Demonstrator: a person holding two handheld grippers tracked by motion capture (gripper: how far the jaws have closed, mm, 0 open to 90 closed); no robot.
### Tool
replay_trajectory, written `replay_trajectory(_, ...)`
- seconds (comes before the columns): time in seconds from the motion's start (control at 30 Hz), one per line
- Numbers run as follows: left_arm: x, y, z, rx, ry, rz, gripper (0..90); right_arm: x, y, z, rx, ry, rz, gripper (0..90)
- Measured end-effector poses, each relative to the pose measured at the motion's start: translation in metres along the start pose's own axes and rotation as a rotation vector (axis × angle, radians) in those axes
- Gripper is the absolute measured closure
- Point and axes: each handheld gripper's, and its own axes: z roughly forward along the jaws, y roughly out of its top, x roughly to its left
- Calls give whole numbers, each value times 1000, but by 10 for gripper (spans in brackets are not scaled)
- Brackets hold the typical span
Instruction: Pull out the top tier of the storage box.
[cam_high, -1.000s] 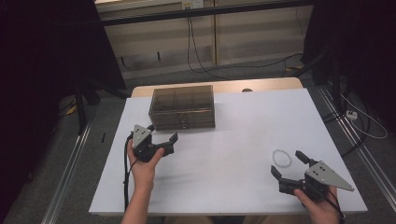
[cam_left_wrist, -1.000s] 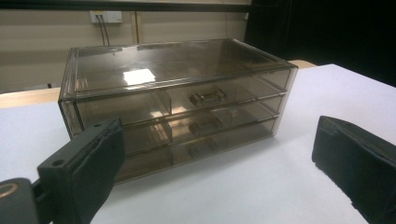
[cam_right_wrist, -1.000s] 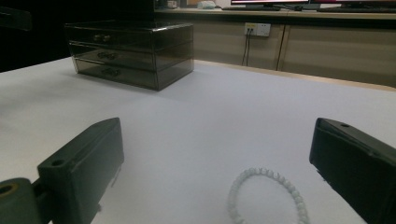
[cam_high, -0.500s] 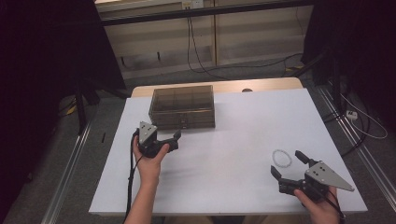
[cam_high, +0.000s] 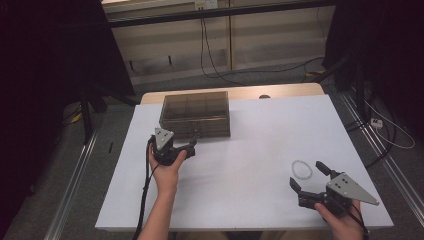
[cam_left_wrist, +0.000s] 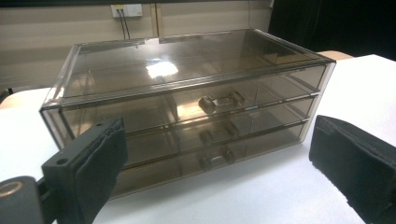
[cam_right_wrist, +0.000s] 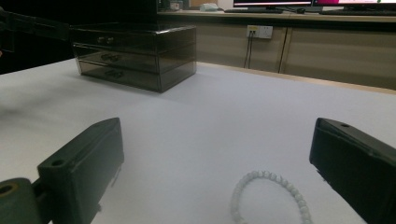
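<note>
A: Changed since a second ago?
B: Left hand-held gripper (cam_high: 189, 145) moved up to the drawer box (cam_high: 195, 113), jaws released, nothing grasped. Probably lining up on a handle (cam_left_wrist: 221, 101).
A: Right?
B: Right hand-held gripper (cam_high: 306, 175) same spot, released, just beside the bead bracelet (cam_high: 301, 169) on the counter (cam_high: 260, 150).
A: Counts?
B: One box, three drawers, three handles, one bracelet, two grippers.

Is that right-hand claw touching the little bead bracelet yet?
Apart. The right gripper view shows the bracelet lying on the table between the right gripper's open jaws, clear of both.
</note>
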Motion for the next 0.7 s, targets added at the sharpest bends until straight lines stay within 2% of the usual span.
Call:
replay_trajectory(0.13, -1, 0, 3, -4, 12, -11, 41, 0, 0, 0, 2, 5, -3, 24)
replay_trajectory(0.5, -5, 2, 10, -11, 32, 0, 34, 1, 0, 1, 1, 1, -5, 25)
replay_trajectory(0.7, -10, 6, 15, -14, 53, 34, 34, 1, 0, 1, 0, 3, -5, 26)
